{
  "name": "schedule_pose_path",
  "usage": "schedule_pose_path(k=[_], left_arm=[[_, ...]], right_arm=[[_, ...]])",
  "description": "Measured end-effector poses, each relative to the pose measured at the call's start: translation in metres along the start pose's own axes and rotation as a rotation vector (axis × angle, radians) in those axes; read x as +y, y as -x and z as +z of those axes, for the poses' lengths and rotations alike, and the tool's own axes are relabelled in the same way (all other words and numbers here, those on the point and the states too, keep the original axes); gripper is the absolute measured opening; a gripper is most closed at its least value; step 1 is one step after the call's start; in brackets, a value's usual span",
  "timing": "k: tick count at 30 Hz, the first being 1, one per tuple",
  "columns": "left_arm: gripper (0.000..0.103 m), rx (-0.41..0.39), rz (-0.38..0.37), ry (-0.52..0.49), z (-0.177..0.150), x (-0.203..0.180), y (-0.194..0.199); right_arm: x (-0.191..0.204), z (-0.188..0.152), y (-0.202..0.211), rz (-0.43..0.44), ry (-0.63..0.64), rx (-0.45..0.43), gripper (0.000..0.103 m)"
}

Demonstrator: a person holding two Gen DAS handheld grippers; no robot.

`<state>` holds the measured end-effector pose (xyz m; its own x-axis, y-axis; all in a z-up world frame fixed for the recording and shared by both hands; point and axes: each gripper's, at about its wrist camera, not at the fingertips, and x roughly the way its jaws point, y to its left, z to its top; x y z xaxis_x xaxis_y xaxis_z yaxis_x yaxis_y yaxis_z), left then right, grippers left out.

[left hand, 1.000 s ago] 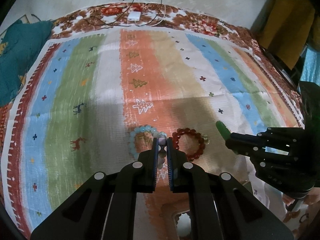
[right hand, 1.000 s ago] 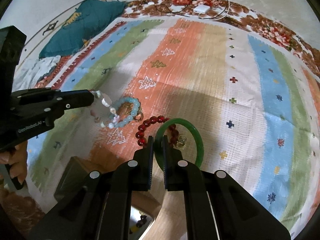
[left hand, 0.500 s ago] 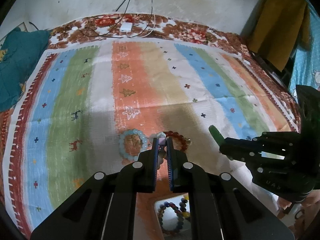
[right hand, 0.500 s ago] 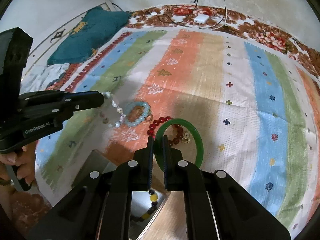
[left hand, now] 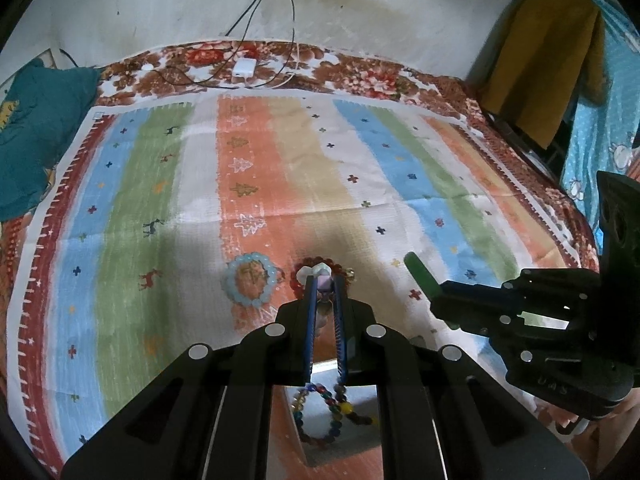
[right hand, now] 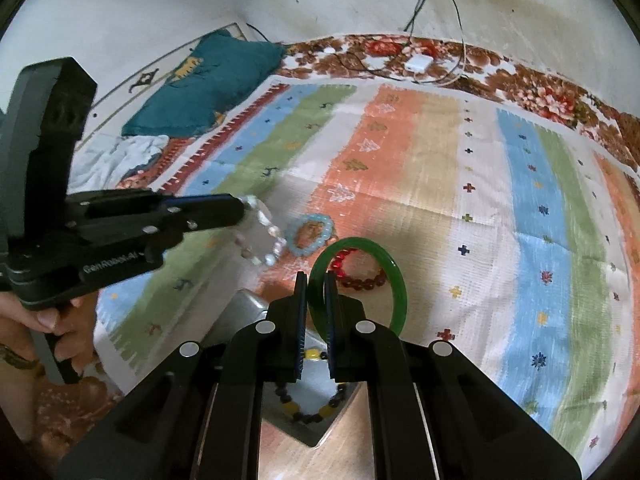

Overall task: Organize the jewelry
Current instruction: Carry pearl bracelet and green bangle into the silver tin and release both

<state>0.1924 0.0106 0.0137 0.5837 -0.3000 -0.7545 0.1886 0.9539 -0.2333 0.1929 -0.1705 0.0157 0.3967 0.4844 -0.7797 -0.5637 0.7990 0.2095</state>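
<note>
We've got both grippers lifted over the near open box point(right hand: 256, 312): left gripper point(left hand: 323, 280) pinched on pale pearly bead bracelet point(right hand: 262, 238), right gripper point(right hand: 316, 286) clamping smooth green bangle point(right hand: 398, 280), prob. for dropping in w/ beads already there.

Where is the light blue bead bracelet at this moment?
The light blue bead bracelet lies flat on the striped cloth, just left of the dark red bead bracelet. No gripper holds it; in the left wrist view it is left of the fingertips.
</note>
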Motion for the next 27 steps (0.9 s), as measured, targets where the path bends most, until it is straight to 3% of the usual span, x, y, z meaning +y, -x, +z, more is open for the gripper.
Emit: schedule_pose_path(k=[27], left_arm=[[0.008,-0.034,-0.039,0.034,-0.043,-0.011,0.04]], right_arm=[[0.034,-0.042,0.028,0.067,0.023,0.002,0.009]])
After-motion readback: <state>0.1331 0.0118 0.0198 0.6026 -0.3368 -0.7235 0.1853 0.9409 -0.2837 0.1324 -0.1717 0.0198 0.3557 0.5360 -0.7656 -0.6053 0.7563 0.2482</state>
